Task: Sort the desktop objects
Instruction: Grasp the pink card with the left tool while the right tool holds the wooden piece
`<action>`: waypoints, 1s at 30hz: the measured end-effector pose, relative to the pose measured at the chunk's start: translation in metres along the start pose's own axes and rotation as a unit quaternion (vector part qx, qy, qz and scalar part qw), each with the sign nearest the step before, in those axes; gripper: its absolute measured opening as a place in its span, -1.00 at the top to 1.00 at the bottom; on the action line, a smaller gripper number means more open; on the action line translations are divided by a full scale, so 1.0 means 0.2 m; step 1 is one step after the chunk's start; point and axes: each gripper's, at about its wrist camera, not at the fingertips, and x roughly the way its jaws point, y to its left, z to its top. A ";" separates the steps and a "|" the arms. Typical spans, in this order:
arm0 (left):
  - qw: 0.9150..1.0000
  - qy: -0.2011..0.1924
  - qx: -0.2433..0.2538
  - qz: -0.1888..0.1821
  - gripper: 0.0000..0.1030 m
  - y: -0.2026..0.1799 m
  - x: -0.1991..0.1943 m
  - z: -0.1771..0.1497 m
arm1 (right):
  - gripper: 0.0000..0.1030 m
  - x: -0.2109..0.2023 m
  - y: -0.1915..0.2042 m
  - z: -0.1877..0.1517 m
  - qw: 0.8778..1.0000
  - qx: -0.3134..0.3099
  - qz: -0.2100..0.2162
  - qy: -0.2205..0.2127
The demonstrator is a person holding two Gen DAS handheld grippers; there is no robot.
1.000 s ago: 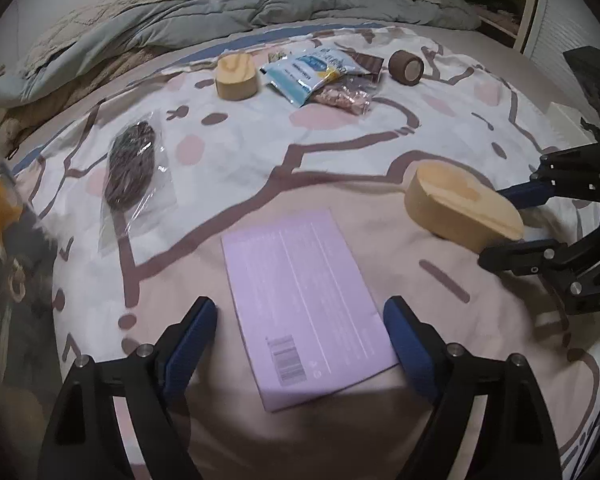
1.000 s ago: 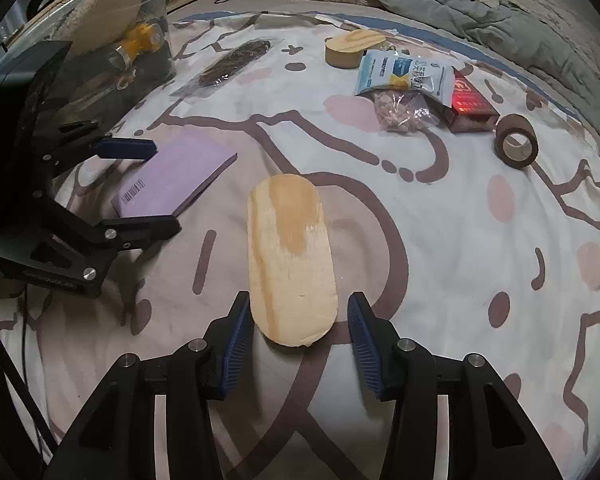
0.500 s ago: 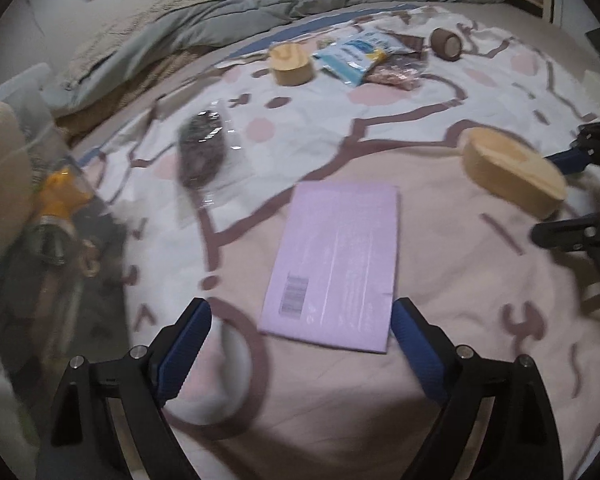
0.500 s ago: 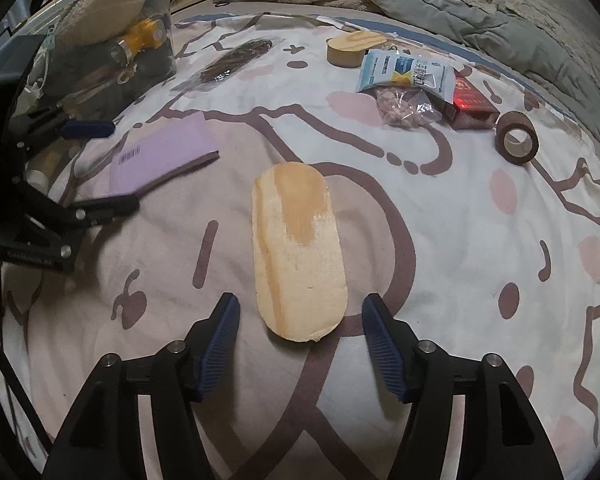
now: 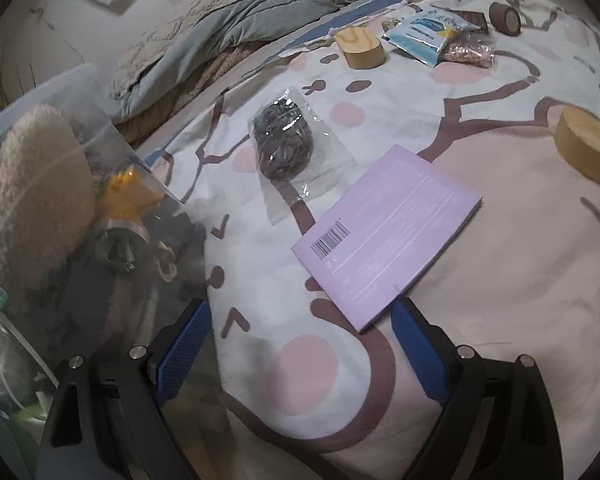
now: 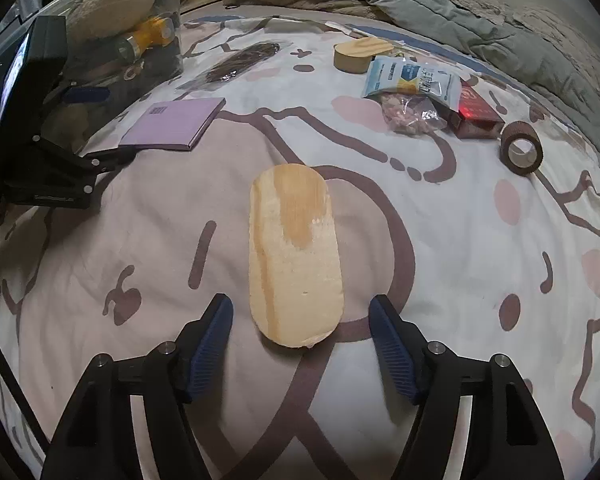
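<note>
A long oval wooden block [image 6: 294,252] lies flat on the patterned bedsheet. Its near end sits between the fingers of my right gripper [image 6: 300,304], whose jaws are opening, and neither pad touches it. A purple booklet [image 5: 388,228] lies barcode side up just ahead of my left gripper [image 5: 300,316], which stands wide open with nothing in it. The booklet's near corner lies close to the right finger [image 5: 416,352]. In the right wrist view the left gripper [image 6: 100,126] hangs at the far left, next to the booklet [image 6: 176,122].
A clear storage bin [image 5: 40,120] with a fluffy item and a yellow thing stands at the left. Farther back lie a bagged dark item [image 5: 286,142], a small wooden block [image 5: 362,46], a blue-white packet [image 5: 420,34], a bag of pinkish bits [image 5: 470,50], a red box [image 6: 478,114] and a brown tape roll [image 6: 521,148]. A rumpled grey duvet lines the far edge.
My left gripper has swung to the left, bringing the clear bin into view and shifting the booklet to the right. The right jaws have spread away from the wooden block's sides.
</note>
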 end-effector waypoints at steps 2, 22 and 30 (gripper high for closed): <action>1.000 0.000 -0.002 -0.004 -0.85 0.00 0.00 0.01 | -0.40 0.00 -0.02 0.01 1.000 -0.004 0.005 0.002; 0.996 0.001 0.053 0.076 -0.93 -0.06 0.03 0.07 | -0.42 0.03 -0.32 0.07 0.997 0.057 -0.052 0.006; 0.994 0.010 0.051 0.097 -0.96 -0.03 0.10 0.13 | -0.46 0.08 -0.41 0.16 0.993 0.082 -0.080 0.006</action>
